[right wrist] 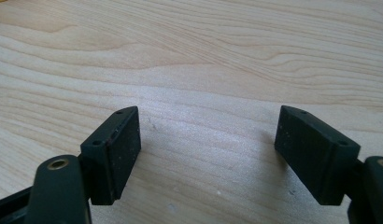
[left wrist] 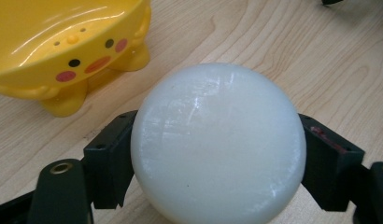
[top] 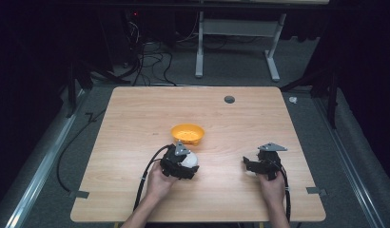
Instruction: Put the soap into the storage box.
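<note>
On the wooden table (top: 136,123) I count one yellow bowl (top: 187,134), which has a small duck face painted on its side, and one white ball (left wrist: 217,144). There are two grippers: the left gripper (top: 186,164) and the right gripper (top: 250,166), each with two black jaws and each carried by one hand, so two hands together. One dark round spot (top: 229,99) sits near the far edge of the table; perhaps it is a hole, but I cannot tell from here.
</note>
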Available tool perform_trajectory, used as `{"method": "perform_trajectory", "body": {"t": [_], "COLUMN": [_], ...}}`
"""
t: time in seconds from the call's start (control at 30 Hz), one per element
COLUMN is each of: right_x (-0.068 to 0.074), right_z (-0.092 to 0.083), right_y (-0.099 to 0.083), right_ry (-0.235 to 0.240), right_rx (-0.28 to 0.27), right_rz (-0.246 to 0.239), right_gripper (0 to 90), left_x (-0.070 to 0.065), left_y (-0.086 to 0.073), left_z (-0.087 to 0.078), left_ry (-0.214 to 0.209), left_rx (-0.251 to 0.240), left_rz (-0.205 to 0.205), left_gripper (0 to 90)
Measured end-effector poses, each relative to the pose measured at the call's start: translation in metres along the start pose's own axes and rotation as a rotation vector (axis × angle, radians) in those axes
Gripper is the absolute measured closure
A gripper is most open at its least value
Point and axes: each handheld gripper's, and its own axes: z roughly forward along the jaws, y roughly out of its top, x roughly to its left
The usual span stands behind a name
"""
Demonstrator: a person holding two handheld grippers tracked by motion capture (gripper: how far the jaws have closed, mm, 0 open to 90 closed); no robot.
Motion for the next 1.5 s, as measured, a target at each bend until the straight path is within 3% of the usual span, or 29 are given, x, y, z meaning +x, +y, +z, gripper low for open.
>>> {"method": "perform_trajectory", "body": {"t": [0.37, 0.8, 1.2, 1.5], "right_x": [0.0, 0.0, -0.001, -0.001], "right_z": [0.0, 0.0, 0.0, 0.0], "right_y": [0.0, 0.0, 0.0, 0.0], "right_ry": [0.002, 0.004, 0.006, 0.008], "right_rx": [-0.001, -0.002, -0.003, -0.003], "right_rz": [0.005, 0.005, 0.004, 0.004], "right_gripper": [23.5, 23.4, 23.4, 23.3], "left_x": [0.002, 0.011, 0.016, 0.026], "left_y": [0.013, 0.028, 0.044, 0.052], "left_z": [-0.011, -0.023, -0.029, -0.029], "left_ry": [-0.009, -0.034, -0.021, -0.015], "left_rx": [-0.021, -0.04, -0.037, -0.032], "left_rz": [0.001, -0.03, -0.012, -0.028], "left_gripper": [23.1, 23.1, 23.1, 23.1]}}
